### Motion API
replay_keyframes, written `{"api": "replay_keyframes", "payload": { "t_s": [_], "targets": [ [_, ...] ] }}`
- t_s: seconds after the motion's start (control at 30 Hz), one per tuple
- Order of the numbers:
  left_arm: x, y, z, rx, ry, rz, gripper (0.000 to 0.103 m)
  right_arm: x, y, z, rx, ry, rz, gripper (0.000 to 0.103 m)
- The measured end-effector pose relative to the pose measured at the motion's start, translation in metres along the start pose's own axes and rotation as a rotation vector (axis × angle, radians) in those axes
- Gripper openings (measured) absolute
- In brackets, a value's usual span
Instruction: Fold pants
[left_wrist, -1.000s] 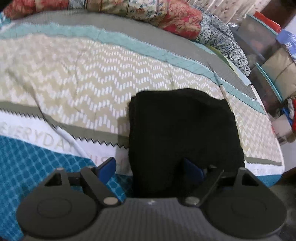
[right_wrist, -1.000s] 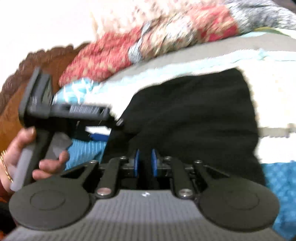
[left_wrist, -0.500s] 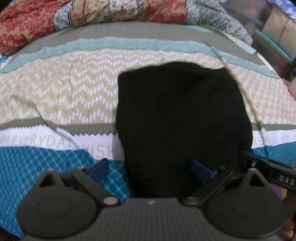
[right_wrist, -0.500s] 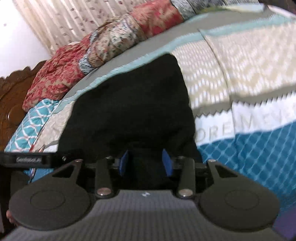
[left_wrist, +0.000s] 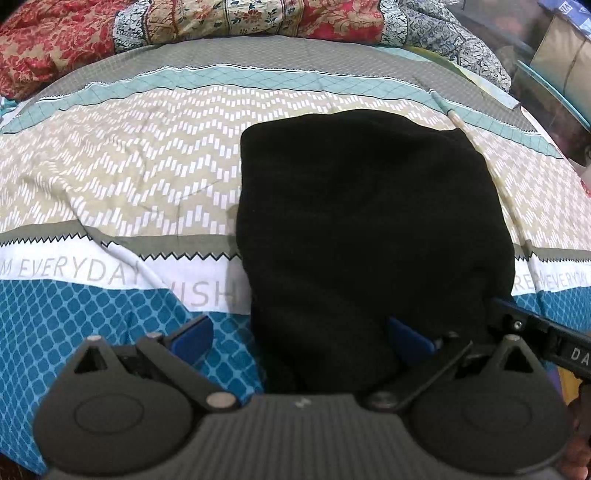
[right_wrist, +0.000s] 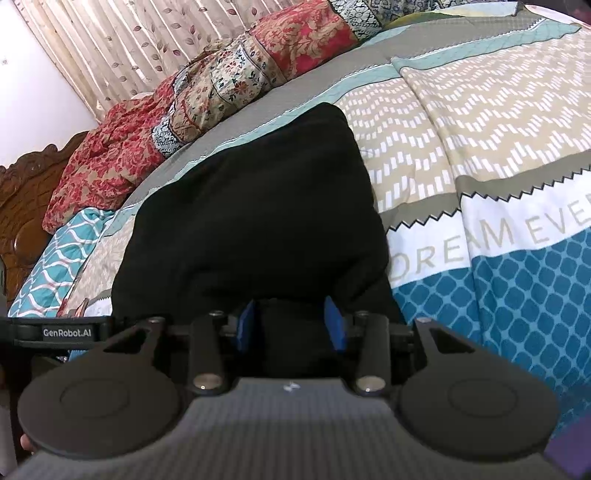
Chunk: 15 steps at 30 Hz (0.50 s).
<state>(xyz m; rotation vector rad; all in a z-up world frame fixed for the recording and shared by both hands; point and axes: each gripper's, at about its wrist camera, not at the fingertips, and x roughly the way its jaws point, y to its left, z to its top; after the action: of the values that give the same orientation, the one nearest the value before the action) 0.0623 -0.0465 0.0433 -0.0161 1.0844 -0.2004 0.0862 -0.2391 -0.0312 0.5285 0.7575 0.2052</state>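
The black pants (left_wrist: 369, 229) lie folded into a compact rectangle on the patterned bedspread (left_wrist: 129, 166). They also show in the right wrist view (right_wrist: 251, 206). My left gripper (left_wrist: 299, 336) is open at the fold's near edge, its left pad over the blue sheet and its right pad against the cloth. My right gripper (right_wrist: 291, 328) is open at the near edge too, with black cloth lying between its blue pads (right_wrist: 245, 328). The body of the right gripper (left_wrist: 546, 339) shows at the right edge of the left wrist view.
A rolled floral quilt (left_wrist: 221, 22) lies along the far side of the bed. A carved wooden headboard (right_wrist: 22, 199) stands at the left in the right wrist view, with curtains (right_wrist: 129, 44) behind. Boxes and clutter (left_wrist: 561, 62) stand beyond the bed's right edge.
My right gripper has opened and let the black cloth go. The pants have settled flat into a folded rectangle. My left gripper stayed open and shifted slightly.
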Motion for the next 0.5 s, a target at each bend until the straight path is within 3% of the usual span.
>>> {"api": "replay_keyframes", "payload": {
  "t_s": [0.3, 0.5],
  "targets": [
    [0.011, 0.021, -0.004, -0.081, 0.029, -0.084, 0.103, -0.003, 0.004, -0.011, 0.011, -0.062, -0.025, 0.045],
    [0.014, 0.029, -0.010, -0.083, 0.014, -0.123, 0.103, -0.004, 0.006, -0.022, -0.032, -0.134, -0.032, 0.046]
  ]
}}
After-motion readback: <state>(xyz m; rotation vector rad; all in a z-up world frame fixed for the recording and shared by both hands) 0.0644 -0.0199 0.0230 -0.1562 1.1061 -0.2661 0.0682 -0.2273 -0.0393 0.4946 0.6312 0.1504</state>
